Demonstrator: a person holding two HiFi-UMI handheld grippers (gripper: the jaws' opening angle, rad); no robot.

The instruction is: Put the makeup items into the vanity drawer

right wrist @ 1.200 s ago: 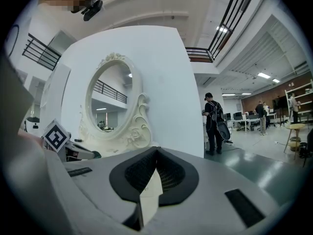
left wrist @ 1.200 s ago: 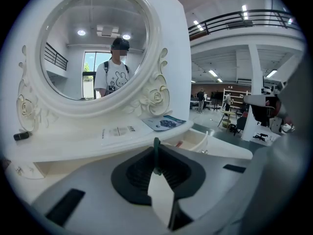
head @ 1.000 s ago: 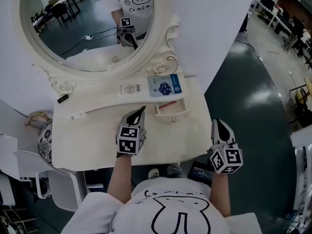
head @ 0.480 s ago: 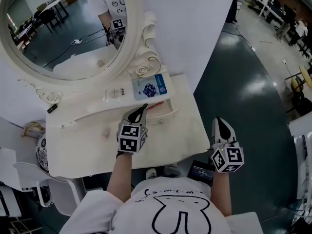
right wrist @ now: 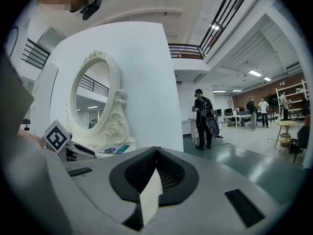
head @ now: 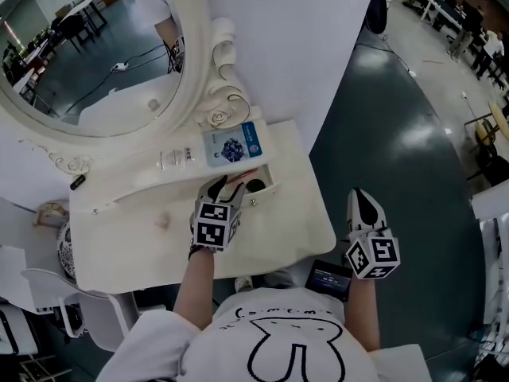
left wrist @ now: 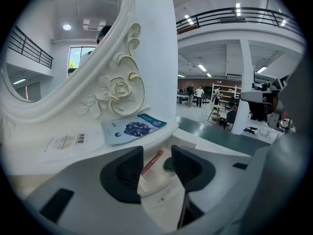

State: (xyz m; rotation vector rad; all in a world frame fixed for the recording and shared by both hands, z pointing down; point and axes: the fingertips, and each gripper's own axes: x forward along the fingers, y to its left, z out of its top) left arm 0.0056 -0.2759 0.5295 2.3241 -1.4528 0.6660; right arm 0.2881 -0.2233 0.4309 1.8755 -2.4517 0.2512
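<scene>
White drawer [head: 262,196] is open under my left gripper [head: 227,186], frame centre. Its jaws have just been opening and are now spread, nothing pinched. Likely a drop-off: red stick [left wrist: 152,161] and dark round item [left wrist: 168,164] lie inside. Right gripper [head: 362,205] pressed together, idle at lower right.

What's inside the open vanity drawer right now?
A thin red stick and a dark round item lie in the drawer. The left tongs, jaws just opening with nothing gripped, hide part of its interior.
</scene>
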